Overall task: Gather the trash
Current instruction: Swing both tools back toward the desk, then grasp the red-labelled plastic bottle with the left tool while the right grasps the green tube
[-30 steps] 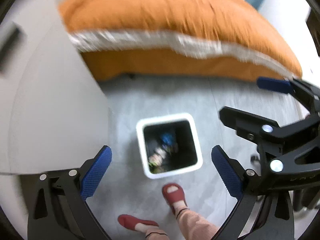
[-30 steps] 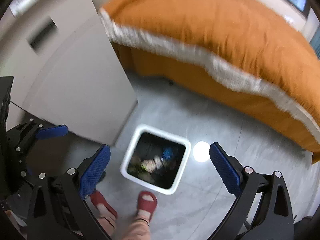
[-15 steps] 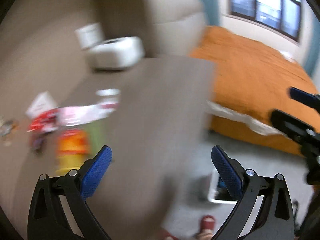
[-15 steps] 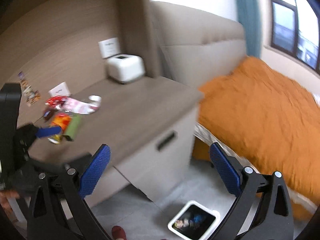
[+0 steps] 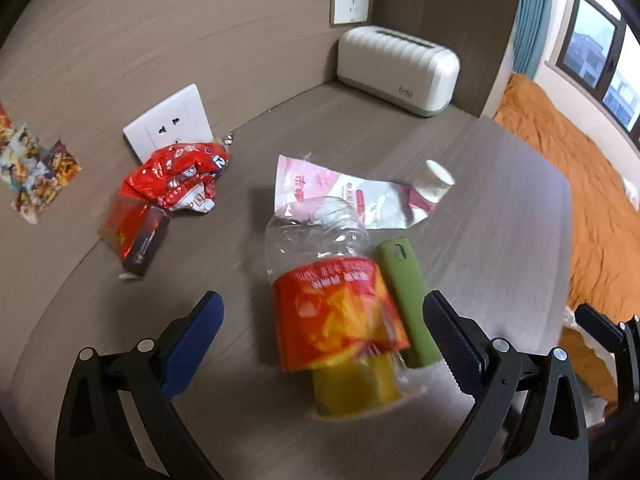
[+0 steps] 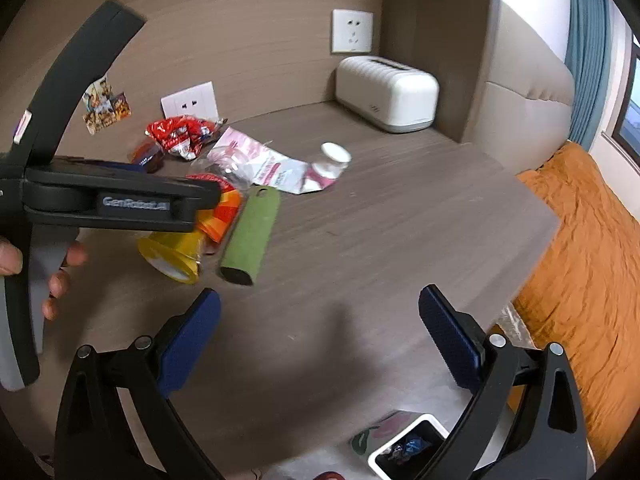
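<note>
1. Grey-brown wood-grain tabletop (image 5: 500,216) is shown set against a matching panelled wall bearing white socket plates (image 5: 170,126); a bed with an orange cover (image 6: 592,240) is seen at the right.
2. Left hand-held gripper (image 5: 326,338): its blue-padded fingers (image 5: 192,344) are spread wide and nothing is held; a clear crumpled plastic bottle with a red-orange label and yellow cap (image 5: 334,312) lies on the tabletop between them, untouched by either pad.
3. An olive-green cylindrical case (image 5: 404,300) is laid just beside the bottle, on its right.
4. A pink-and-white plastic wrapper (image 5: 344,192) is spread behind the bottle, with a small white paper cup (image 5: 438,180) on its side at the wrapper's far end.
5. A crumpled red foil snack bag (image 5: 176,178) is seen near the lower socket plate, resting against a small red-and-dark carton (image 5: 138,236).
6. A white ribbed box-shaped appliance (image 5: 396,70) is stood in the far corner.
7. Right hand-held gripper (image 6: 320,340): its jaws are held wide apart over bare tabletop, empty, well apart from the litter.
8. A white square waste bin (image 6: 408,446), with scraps inside, is seen on the floor below the tabletop edge.
9. Fingers of the person's hand (image 6: 60,276) are wrapped on the left tool's handle.
</note>
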A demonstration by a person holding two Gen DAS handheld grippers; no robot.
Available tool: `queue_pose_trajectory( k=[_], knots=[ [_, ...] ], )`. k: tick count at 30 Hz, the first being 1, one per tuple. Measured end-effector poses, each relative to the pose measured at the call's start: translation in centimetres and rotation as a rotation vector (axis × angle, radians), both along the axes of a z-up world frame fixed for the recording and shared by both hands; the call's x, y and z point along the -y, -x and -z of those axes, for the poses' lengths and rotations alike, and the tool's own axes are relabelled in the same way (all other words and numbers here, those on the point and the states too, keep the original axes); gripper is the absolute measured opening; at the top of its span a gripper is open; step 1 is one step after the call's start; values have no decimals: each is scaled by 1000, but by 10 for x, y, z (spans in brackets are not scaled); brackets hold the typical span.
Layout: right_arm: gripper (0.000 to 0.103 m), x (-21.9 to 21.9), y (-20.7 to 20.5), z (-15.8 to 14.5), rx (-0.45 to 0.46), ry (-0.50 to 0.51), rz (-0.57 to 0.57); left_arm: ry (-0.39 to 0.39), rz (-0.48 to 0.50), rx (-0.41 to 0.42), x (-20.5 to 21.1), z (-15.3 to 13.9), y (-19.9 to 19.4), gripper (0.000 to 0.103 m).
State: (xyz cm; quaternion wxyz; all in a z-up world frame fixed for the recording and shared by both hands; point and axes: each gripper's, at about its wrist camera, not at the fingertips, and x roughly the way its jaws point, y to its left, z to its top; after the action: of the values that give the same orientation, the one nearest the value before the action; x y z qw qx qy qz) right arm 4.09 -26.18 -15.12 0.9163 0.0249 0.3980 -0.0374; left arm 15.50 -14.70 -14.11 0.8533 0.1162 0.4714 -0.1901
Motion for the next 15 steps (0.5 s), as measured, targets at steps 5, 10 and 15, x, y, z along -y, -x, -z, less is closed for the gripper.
queue_pose_trajectory(
  k=[5, 10, 15],
  knots=[
    [99, -14, -20, 9, -21, -8, 11, -42, 25, -34, 0, 15, -11, 98],
    [99, -28, -41, 24, -63, 80, 35, -44, 49, -121, 4, 37, -32, 98],
    [73, -29, -61, 34, -95, 38, 42, -45, 67, -145, 9, 47, -47, 87]
  ],
)
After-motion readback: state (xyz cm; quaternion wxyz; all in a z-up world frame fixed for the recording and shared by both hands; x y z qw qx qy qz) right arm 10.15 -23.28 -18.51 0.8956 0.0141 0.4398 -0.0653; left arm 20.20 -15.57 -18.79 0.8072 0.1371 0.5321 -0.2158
